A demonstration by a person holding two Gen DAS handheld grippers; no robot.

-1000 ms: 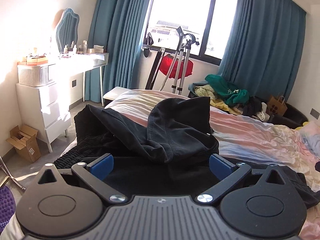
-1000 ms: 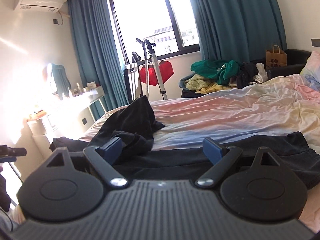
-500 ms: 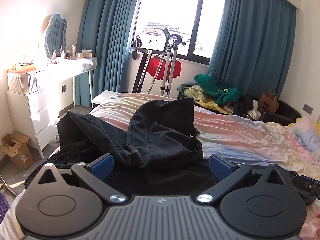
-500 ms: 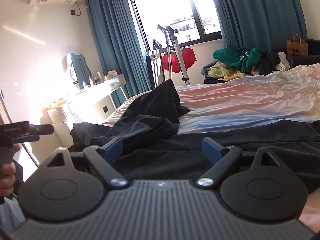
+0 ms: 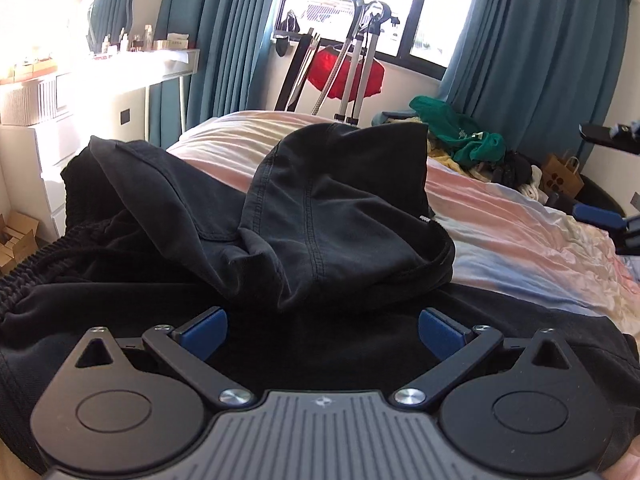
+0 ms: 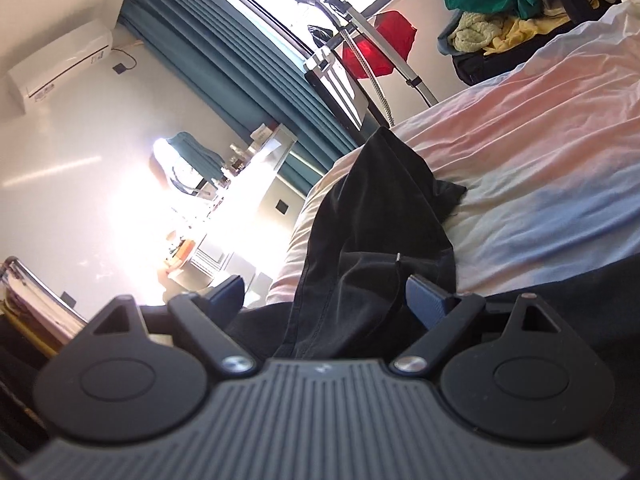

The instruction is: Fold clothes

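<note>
A black garment [image 5: 320, 216] lies crumpled on the bed, one part bunched up in a hump, its ribbed waistband [image 5: 36, 264] at the left. My left gripper [image 5: 322, 330] is open and empty, low over the garment's flat near part. My right gripper [image 6: 326, 294] is open and empty, tilted, just above the same garment [image 6: 380, 216]. The right gripper also shows at the right edge of the left wrist view [image 5: 600, 216].
The bed [image 5: 520, 240] has a pink and blue sheet. A heap of clothes [image 5: 460, 136] lies beyond its far side. A garment steamer stand [image 5: 360, 52] with a red item stands by the window. A white dresser [image 5: 60, 92] is at the left.
My left gripper has moved closer and lower over the black garment. My right gripper has tilted sideways and swung toward the garment's left part. Both stay open.
</note>
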